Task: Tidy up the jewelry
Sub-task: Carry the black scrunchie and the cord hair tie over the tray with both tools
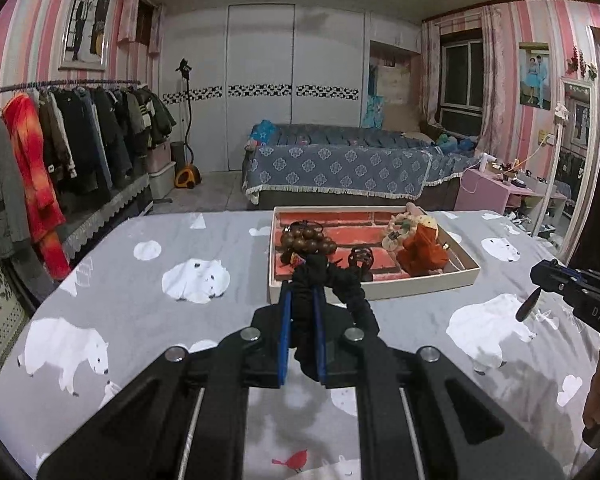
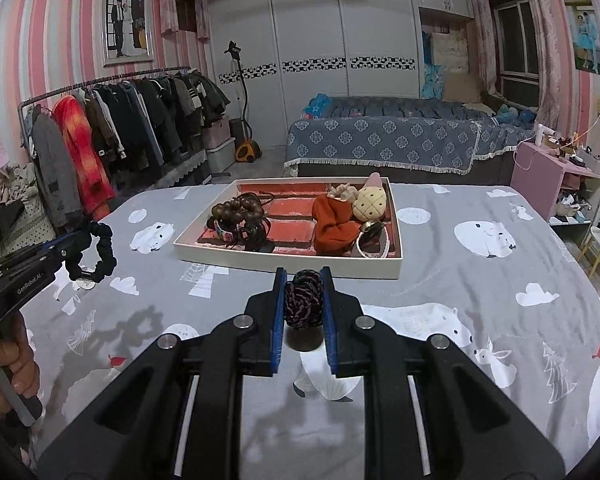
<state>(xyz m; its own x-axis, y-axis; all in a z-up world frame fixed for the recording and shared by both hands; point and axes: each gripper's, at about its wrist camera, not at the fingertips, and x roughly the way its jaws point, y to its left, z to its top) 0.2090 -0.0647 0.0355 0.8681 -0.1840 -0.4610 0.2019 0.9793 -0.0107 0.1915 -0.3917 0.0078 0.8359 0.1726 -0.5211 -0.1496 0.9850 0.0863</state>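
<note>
Gripping one black scrunchie [image 1: 332,280], the left gripper [image 1: 300,304] hangs clamped over the bed [image 1: 148,320], just short of the one tray's [image 1: 380,290] near edge. Right wrist view: the right gripper [image 2: 304,292] is clamped on one braided dark hair tie [image 2: 304,300]; the tray holds one wooden bead bracelet [image 2: 240,208] at its left end and one orange scrunchie [image 2: 332,224] at its right

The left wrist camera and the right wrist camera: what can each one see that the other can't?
Only the left wrist view shows the left tool from behind, shut on the black scrunchie, with the right tool at the side. Only the right wrist view shows the right tool up close, shut on a braided dark hair tie, and the scrunchie's whole loop. Both show the white tray with wooden beads and an orange scrunchie on the polar-bear sheet.
</note>
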